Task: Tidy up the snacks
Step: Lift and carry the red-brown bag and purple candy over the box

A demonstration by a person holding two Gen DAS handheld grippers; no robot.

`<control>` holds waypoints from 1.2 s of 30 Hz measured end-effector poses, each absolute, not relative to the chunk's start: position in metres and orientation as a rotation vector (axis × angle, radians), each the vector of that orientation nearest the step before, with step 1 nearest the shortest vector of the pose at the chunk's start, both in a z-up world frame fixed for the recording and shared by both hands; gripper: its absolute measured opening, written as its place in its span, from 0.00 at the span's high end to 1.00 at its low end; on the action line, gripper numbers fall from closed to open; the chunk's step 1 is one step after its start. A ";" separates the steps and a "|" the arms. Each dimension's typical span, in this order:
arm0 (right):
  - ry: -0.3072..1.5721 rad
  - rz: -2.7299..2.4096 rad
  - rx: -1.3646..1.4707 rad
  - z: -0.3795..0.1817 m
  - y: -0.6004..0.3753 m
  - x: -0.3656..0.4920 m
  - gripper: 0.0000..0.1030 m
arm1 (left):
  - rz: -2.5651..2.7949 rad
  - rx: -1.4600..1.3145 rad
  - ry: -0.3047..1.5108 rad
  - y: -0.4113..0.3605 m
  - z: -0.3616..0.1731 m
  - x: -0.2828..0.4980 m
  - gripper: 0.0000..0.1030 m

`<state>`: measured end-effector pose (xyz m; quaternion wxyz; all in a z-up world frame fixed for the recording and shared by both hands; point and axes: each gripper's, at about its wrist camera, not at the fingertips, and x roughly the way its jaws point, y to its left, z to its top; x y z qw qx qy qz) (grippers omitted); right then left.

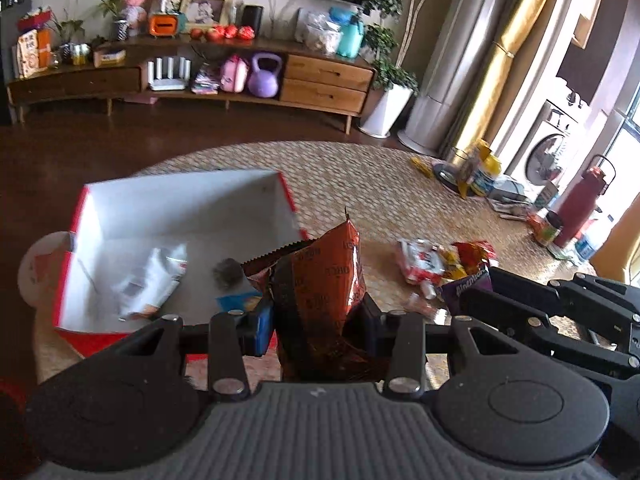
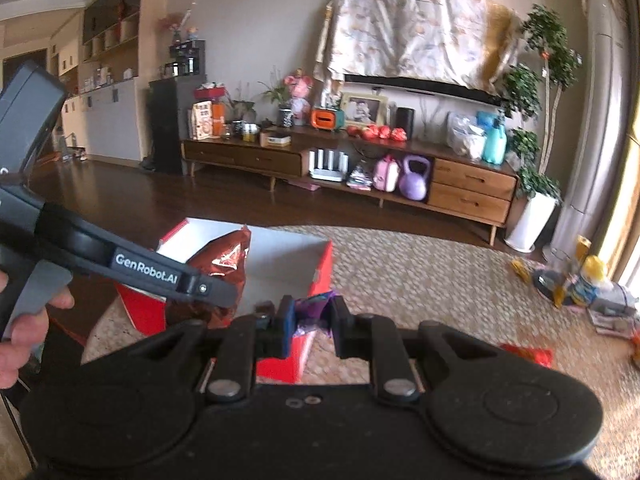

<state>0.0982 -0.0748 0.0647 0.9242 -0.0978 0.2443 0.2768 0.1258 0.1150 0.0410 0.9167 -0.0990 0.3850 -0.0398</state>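
Note:
My left gripper (image 1: 316, 320) is shut on an orange-brown snack bag (image 1: 320, 280) and holds it upright just right of the red box (image 1: 180, 208) with a white inside. The box holds a white packet (image 1: 152, 280), a dark lump (image 1: 228, 272) and a blue packet (image 1: 240, 302). My right gripper (image 2: 312, 320) is shut on a purple snack packet (image 2: 314, 314) above the near right corner of the red box (image 2: 320, 276). The same purple packet (image 1: 466, 286) and the right gripper show at right in the left wrist view. The left gripper and its bag (image 2: 224, 264) show at left in the right wrist view.
Loose snack packets (image 1: 436, 264) lie on the woven rug (image 1: 360, 184) right of the box. A red packet (image 2: 528, 354) lies on the rug. Bottles and clutter (image 1: 560, 216) stand at the rug's far right. A wooden TV console (image 2: 360, 168) lines the far wall.

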 end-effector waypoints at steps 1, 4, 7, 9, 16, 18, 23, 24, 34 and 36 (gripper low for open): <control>0.499 0.575 -0.207 0.065 -0.069 0.099 0.84 | -0.074 -0.202 0.788 0.121 0.042 0.125 0.59; 0.497 0.594 -0.220 0.066 -0.053 0.104 0.84 | -0.045 -0.194 0.778 0.137 0.046 0.123 0.59; 0.501 0.609 -0.229 0.066 -0.037 0.109 0.84 | -0.017 -0.190 0.776 0.156 0.049 0.124 0.59; 0.503 0.616 -0.234 0.066 -0.027 0.114 0.84 | 0.005 -0.184 0.772 0.168 0.050 0.125 0.59; 0.533 0.623 -0.254 0.054 0.005 0.135 0.84 | 0.088 -0.163 0.778 0.211 0.044 0.134 0.59; 0.545 0.623 -0.263 0.049 0.014 0.141 0.84 | 0.110 -0.156 0.786 0.222 0.040 0.140 0.59; 0.589 0.613 -0.271 0.033 0.031 0.159 0.83 | 0.165 -0.156 0.825 0.247 0.023 0.160 0.59; 0.598 0.609 -0.275 0.029 0.034 0.163 0.83 | 0.169 -0.156 0.833 0.251 0.020 0.164 0.59; 0.698 0.599 -0.302 -0.005 0.055 0.195 0.83 | 0.189 -0.142 0.902 0.263 -0.016 0.199 0.59; 0.721 0.595 -0.303 -0.012 0.058 0.201 0.83 | 0.187 -0.121 0.912 0.260 -0.021 0.206 0.59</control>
